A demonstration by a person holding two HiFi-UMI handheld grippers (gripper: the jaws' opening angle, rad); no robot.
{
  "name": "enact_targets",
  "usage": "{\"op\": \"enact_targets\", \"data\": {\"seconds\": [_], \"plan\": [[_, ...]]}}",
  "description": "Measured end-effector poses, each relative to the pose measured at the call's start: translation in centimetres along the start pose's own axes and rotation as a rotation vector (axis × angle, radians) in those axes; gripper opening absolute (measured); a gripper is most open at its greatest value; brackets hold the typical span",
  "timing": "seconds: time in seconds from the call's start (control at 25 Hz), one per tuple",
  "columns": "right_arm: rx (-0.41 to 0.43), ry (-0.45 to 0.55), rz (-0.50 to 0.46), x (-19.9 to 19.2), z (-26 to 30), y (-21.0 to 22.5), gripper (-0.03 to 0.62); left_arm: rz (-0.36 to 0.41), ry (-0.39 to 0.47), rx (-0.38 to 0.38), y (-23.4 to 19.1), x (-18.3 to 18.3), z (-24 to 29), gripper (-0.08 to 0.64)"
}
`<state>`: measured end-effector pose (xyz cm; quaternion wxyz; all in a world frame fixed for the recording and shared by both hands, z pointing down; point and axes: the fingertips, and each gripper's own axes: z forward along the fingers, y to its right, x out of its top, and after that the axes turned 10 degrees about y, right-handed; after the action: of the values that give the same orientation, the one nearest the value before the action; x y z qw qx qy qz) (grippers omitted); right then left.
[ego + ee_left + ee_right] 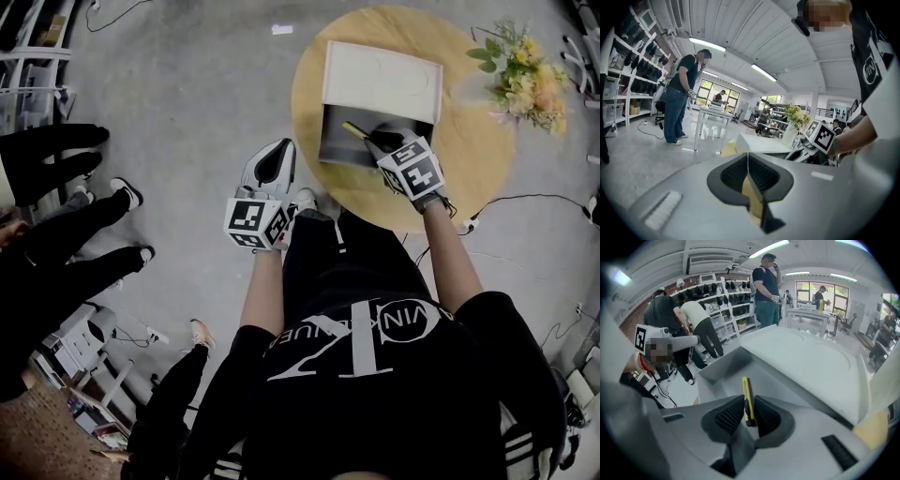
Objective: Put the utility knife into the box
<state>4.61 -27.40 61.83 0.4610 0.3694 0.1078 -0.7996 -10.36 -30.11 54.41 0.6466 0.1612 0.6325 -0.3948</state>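
A white box (330, 141) stands open on the round wooden table (469, 159), its grey inside facing me and its lid (380, 80) lying flat behind. My right gripper (380, 139) hangs over the box's front part, shut on a yellow utility knife (357, 130). In the right gripper view the knife (746, 387) stands on edge between the pads of the right gripper (749, 401), pointing down into the grey box (717, 366). My left gripper (278, 152) hovers over the floor left of the table. Its jaws (748, 161) are shut with nothing in them.
A bunch of yellow flowers (520, 75) stands at the table's right edge. People in dark clothes (56, 234) stand close on the left. A cable (525, 199) runs over the floor on the right. Shelves (628, 70) line the wall.
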Motion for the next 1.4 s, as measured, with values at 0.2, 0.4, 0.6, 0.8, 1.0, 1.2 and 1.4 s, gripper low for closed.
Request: {"op": "enact_targets", "data": {"seconds": [0.2, 0.4, 0.6, 0.8, 1.0, 1.2, 1.4], "plan": [[-0.019, 0.026, 0.016, 0.5, -1.1, -0.1, 0.061, 0.005, 0.003, -0.027, 0.4, 0.6, 0.3, 0.017], [-0.032, 0.093, 0.054, 1.7, -2.6, -0.3, 0.060, 0.019, 0.013, -0.061, 0.9, 1.6, 0.9, 0.017], [-0.061, 0.151, 0.063, 2.6, -4.4, -0.2, 0.054, 0.026, 0.026, -0.086, 1.5, 2.5, 1.4, 0.017], [-0.109, 0.203, 0.068, 3.1, -6.0, 1.0, 0.031, 0.030, 0.037, -0.104, 1.9, 3.0, 2.4, 0.017], [-0.166, 0.250, 0.059, 4.1, -7.8, 1.5, 0.023, 0.031, 0.051, -0.116, 2.2, 4.0, 2.7, 0.017], [-0.228, 0.305, 0.062, 5.2, -9.7, 2.6, 0.018, 0.042, 0.069, -0.136, 2.7, 5.1, 3.2, 0.014], [-0.273, 0.347, 0.055, 6.3, -11.3, 2.9, 0.015, 0.055, 0.084, -0.157, 3.2, 6.1, 3.5, 0.012]]}}
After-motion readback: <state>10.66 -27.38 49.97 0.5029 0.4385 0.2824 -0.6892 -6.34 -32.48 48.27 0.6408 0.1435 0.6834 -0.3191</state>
